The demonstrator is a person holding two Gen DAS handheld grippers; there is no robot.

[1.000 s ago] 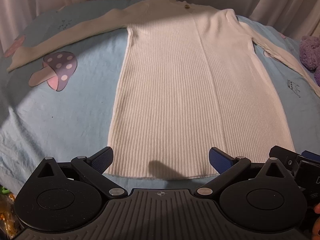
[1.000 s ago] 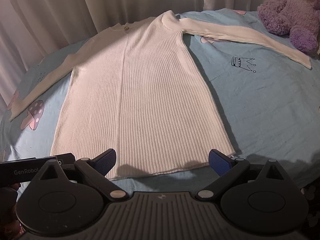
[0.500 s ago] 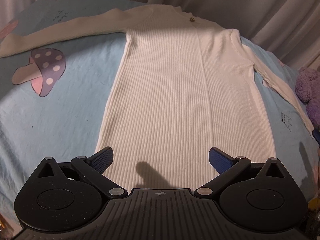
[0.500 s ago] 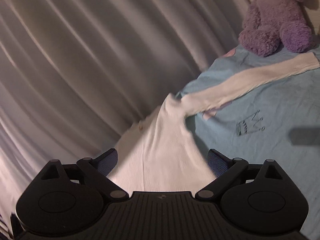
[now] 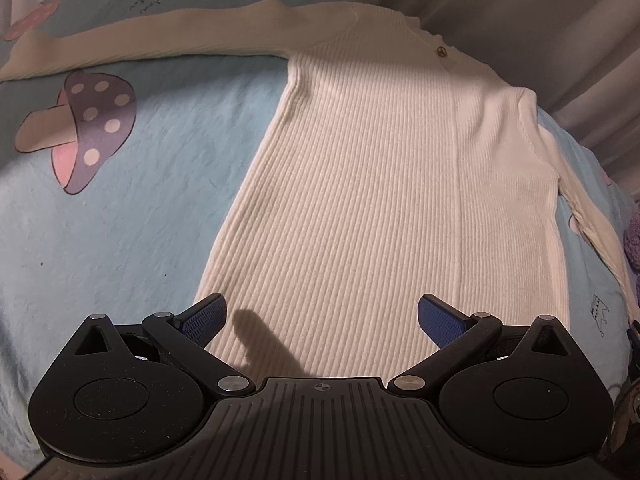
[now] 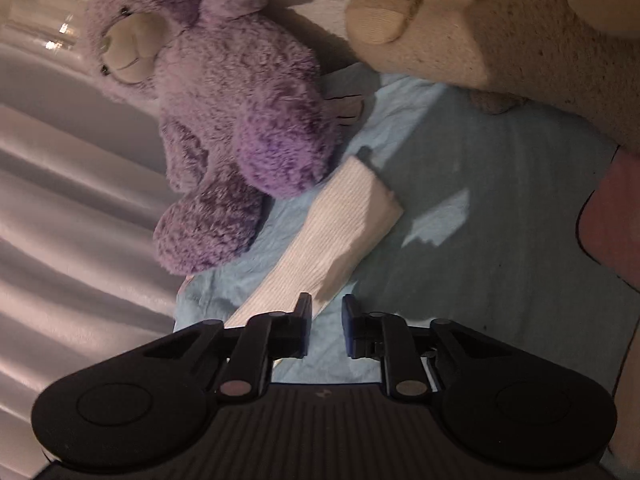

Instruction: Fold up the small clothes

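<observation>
1. In my left wrist view the white ribbed sweater lies flat on the blue bedsheet, filling the centre and right of the frame, neckline toward the top.
2. Its knit runs in fine vertical ribs, with one straight seam line down the body right of centre and a small gold button near the collar.
3. One sleeve stretches out to the upper left of the frame; the other sleeve runs down the right edge.
4. A mushroom print sits on the sheet at the left, apart from the sweater's body.
5. My left gripper hovers over the hem end at the bottom of the frame, its fingers spread wide and grasping nothing.
6. In my right wrist view the sleeve cuff lies mid-frame on the sheet, just beside the leg of a purple teddy bear.
7. My right gripper has its fingers drawn close with a narrow gap; the sleeve's edge passes by the left finger, and I cannot tell whether the cloth is pinched.
8. A beige plush toy fills the upper right.
</observation>
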